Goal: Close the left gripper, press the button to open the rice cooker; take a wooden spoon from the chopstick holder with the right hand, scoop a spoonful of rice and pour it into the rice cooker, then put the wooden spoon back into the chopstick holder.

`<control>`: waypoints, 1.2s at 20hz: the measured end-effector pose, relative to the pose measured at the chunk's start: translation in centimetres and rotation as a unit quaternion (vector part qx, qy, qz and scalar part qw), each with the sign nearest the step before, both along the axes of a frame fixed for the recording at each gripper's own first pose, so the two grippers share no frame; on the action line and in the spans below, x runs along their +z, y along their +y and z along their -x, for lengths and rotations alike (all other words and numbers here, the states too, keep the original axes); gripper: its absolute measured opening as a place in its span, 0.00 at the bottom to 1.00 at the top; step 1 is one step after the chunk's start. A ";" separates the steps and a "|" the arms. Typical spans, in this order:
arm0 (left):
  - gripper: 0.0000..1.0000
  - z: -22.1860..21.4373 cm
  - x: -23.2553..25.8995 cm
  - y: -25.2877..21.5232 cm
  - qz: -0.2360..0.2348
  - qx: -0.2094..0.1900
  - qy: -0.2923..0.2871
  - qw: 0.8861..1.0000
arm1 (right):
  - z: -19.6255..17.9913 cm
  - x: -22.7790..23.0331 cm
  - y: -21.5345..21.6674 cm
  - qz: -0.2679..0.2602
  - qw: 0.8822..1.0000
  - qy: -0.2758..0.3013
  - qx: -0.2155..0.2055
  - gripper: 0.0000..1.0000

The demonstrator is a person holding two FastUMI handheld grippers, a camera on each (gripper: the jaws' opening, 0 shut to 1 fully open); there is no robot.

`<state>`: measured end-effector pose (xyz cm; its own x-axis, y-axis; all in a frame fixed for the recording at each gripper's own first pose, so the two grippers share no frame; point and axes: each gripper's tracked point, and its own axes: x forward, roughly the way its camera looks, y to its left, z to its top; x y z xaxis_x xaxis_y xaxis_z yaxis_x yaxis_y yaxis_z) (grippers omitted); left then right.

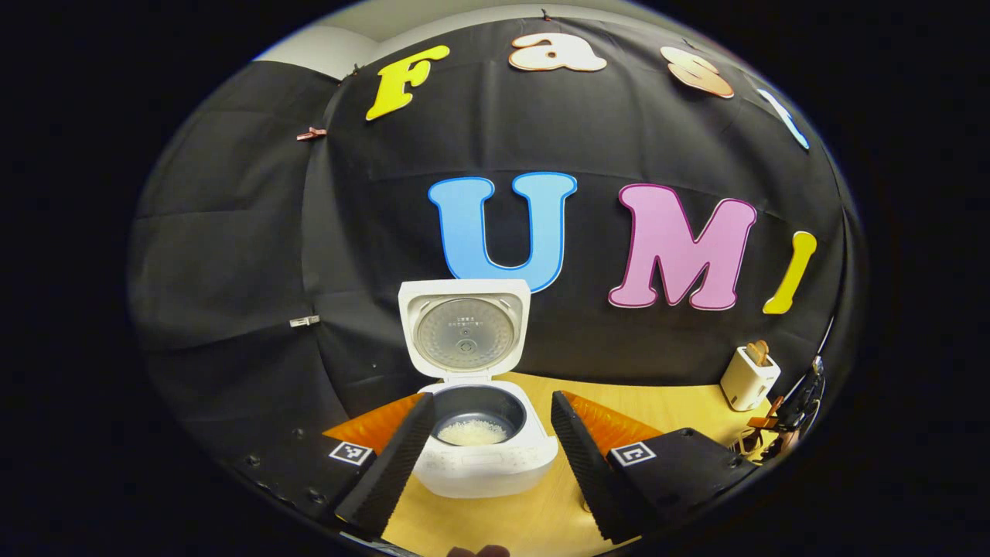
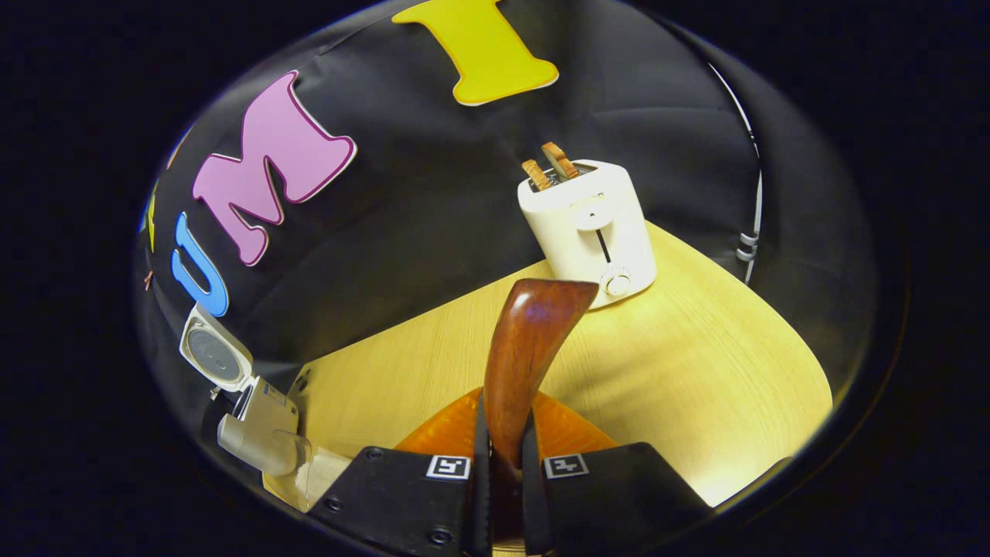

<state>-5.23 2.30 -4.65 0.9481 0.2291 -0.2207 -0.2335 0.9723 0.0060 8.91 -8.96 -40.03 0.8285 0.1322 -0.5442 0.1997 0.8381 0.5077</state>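
Meanwhile right hand-held gripper (image 2: 503,464) clamps wooden spoon (image 2: 526,348) over bare table (image 2: 696,371)

Both views bright and evenly lit from above, strong fisheye bending toward the rims. Left gripper view: sharp at centre, rice cooker (image 1: 472,402) crisp, its open lid catching soft glare; toaster (image 1: 748,377) at the tabletop's far right edge is squeezed and slightly soft. Right gripper view: wooden spoon (image 2: 526,356) shows a glossy highlight; tabletop (image 2: 696,371) has a pale sheen, darker toward its near edge.
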 end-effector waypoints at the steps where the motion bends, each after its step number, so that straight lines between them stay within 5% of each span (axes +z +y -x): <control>1: 0.96 -0.1 0.0 -0.1 -0.002 -0.004 0.000 1.000 | 0.1 0.0 -0.1 -0.004 1.000 0.005 -0.006 0.20; 17: 0.96 0.7 -0.9 3.0 0.027 -0.012 -0.018 0.999 | 0.8 10.7 -1.8 0.075 0.994 -0.072 -0.039 0.17; 24: 0.96 0.6 -2.4 4.7 0.032 -0.018 -0.018 0.999 | 1.2 17.4 6.3 0.050 0.992 -0.115 0.017 0.15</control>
<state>-5.83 6.98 -7.07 0.9631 0.1808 -0.1992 -0.1970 0.9783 -0.0643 7.75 -2.65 -22.67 0.9284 0.1161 -0.3529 0.0596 0.8911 0.4499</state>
